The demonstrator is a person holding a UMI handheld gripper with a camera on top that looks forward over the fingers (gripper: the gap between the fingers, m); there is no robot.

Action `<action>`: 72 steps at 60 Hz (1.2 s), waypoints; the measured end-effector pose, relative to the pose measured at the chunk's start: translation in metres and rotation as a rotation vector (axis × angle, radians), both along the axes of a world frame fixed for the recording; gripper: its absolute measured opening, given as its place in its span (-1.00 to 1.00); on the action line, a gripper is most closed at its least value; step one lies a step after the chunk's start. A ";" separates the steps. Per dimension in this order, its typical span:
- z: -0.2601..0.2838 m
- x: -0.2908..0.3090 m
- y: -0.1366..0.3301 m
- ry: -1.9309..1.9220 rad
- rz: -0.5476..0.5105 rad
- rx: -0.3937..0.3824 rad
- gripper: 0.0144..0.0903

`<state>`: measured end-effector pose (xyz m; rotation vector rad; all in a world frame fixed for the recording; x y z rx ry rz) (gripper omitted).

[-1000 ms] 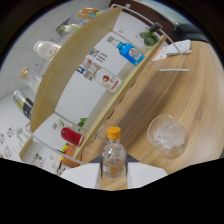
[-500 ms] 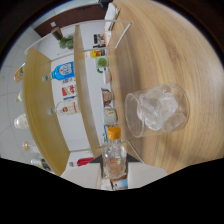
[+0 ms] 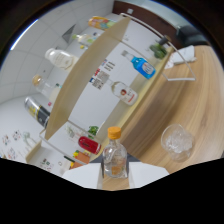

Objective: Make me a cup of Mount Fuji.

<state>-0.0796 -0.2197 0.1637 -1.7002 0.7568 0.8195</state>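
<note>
**Small bottle at the tool, glass off to one side**

Small clear glass bottle w/ orange cap (image 3: 115, 157) sits right at the tool (image 3: 115, 176), between its two pale fingers (image 3: 84, 175). Bottle has rounded shoulders, short neck, clear contents, and an orange-ish label low on its body. It stands roughly upright in view. Fingers flank it closely on both sides, but can't tell whether they press on it or leave a gap; lower part of the tool is hidden in black.

Clear tumbler glass w/ ice cubes (image 3: 177, 140) stands on the light wooden surface (image 3: 200, 95), beside the bottle and apart from it, not touching.

Beyond the bottle: white shelf unit w/ wooden edges (image 3: 82, 75), whole scene tilted in view. On the shelves: red bottle lying low (image 3: 89, 145) just behind the orange-capped one, clear bottle w/ red label (image 3: 123, 92) mid-shelf, blue bottle (image 3: 142, 66) further along, white round bottle (image 3: 59, 58) on another tier, dark bottle (image 3: 38, 112) nearby. Labels too small to read.

Far end of the surface: a clear frame-like stand (image 3: 177, 62), details unclear.
</note>
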 end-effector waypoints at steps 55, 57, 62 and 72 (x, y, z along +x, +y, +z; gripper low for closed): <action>-0.149 -0.114 0.003 -0.922 0.264 -0.283 -0.45; -0.149 -0.114 0.001 -0.924 0.263 -0.277 -0.44; -0.149 -0.115 -0.005 -0.916 0.267 -0.274 -0.43; -0.152 -0.117 -0.012 -0.901 0.294 -0.276 -0.38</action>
